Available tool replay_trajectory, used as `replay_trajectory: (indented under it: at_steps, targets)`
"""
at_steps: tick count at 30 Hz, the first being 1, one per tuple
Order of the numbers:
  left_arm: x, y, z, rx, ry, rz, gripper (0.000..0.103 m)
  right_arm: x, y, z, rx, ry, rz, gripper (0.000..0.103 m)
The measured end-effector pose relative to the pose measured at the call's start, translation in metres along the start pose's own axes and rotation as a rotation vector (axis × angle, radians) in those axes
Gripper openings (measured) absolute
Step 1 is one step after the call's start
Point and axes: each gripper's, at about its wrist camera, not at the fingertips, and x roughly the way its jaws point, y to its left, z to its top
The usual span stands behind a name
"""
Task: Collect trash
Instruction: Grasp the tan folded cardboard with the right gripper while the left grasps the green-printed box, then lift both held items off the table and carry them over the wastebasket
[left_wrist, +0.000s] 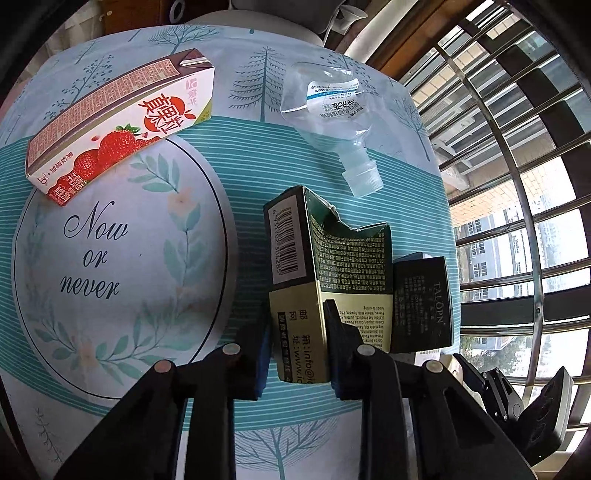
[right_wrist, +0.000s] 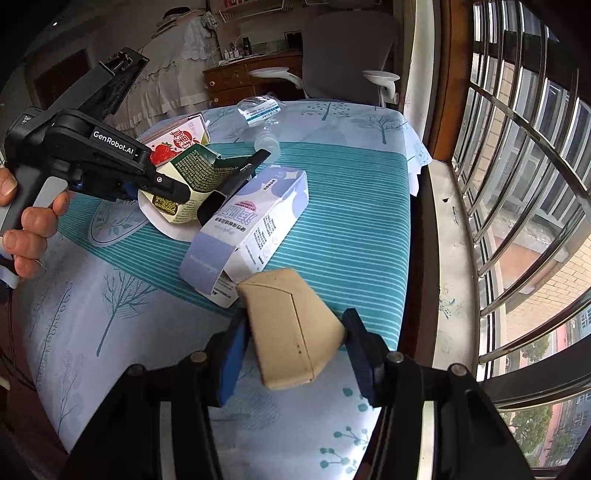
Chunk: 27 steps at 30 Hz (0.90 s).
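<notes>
Left gripper (left_wrist: 295, 347) jaws pinch torn-open green carton (left_wrist: 314, 273), contents unseen; right gripper (right_wrist: 291, 354) jaws pinch tan carton (right_wrist: 291, 332) near worktop (right_wrist: 351, 221) edge.

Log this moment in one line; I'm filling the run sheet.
left gripper: shut on torn green-and-cream carton | right gripper: around tan cardboard piece | strawberry carton: on table
</notes>
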Motion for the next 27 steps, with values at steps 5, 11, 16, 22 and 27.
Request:
replay_trajectory:
  at_steps: [5,11,16,22,27]
  targets:
    - [-0.021,0.001,-0.014,0.032,-0.05,0.047,0.021,-0.009,0.007,0.003,0.03,-0.012,0.022,0.051]
    - [-0.066,0.018,-0.045,0.045,-0.104,0.106,0.021,-0.022,0.033,0.006,0.01,-0.021,0.039,0.051]
    - [-0.11,0.044,-0.084,0.068,-0.149,0.131,0.021,-0.041,0.064,0.004,0.004,-0.045,0.048,0.051]
    - [-0.16,0.074,-0.135,0.1,-0.175,0.126,0.021,-0.071,0.113,-0.006,0.022,-0.087,0.04,0.051]
    - [-0.191,0.096,-0.182,0.134,-0.189,0.117,0.021,-0.092,0.164,-0.026,0.021,-0.098,0.044,0.051]
